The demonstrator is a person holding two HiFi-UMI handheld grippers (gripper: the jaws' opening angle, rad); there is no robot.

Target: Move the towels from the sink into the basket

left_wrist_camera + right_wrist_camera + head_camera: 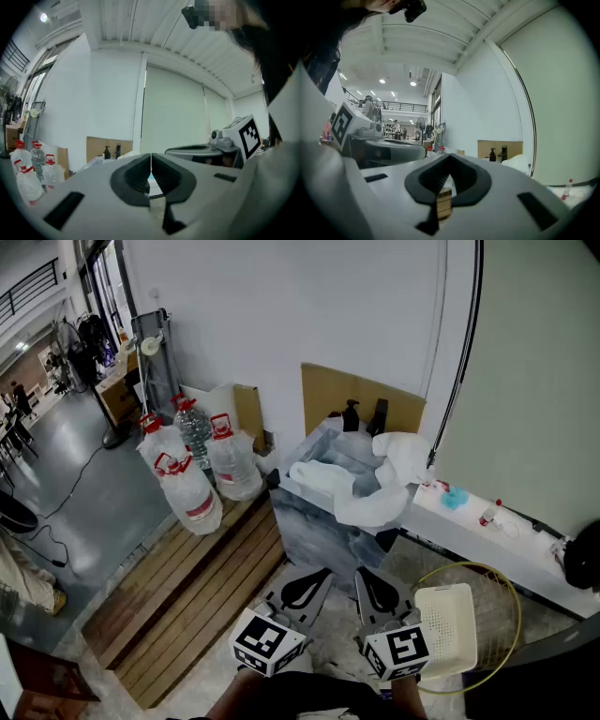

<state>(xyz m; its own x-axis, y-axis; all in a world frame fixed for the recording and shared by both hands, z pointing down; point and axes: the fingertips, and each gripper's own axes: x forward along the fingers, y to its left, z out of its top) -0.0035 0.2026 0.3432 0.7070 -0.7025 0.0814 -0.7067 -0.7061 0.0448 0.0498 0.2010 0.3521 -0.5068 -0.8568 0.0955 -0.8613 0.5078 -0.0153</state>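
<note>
I held both tools low in front of the sink (pixel 314 521), side by side and just apart. The left tool (pixel 151 156) was pressed together, its pads meeting in a thin line with nothing between them. The right tool (pixel 449 160) was pressed together too, also pinching nothing. The towels (pixel 375 493) lay in the sink: one white fold spilled over the front right rim, and a heap rose at the back right corner, near the black tap. The sink's front edge faced my tool tips across a short strip of pale floor (pixel 323 629), the only open room straight ahead. To the left, a wooden platform (pixel 197 596) ran away from the sink's front corner, with the water bottles (pixel 192 474) crowded at its far end by the wall (pixel 281 315). A cardboard panel (pixel 361 397) stood behind the sink's back edge. To the right, a white counter (pixel 487 545) ran off from the sink's side. Below it stood the basket (pixel 448 624), white and perforated, just beside my right tool's marker cube. A yellow hoop (pixel 511 601) ringed the basket. The basket's near left edge was hidden behind that cube, so I could not tell whether they touched.
</note>
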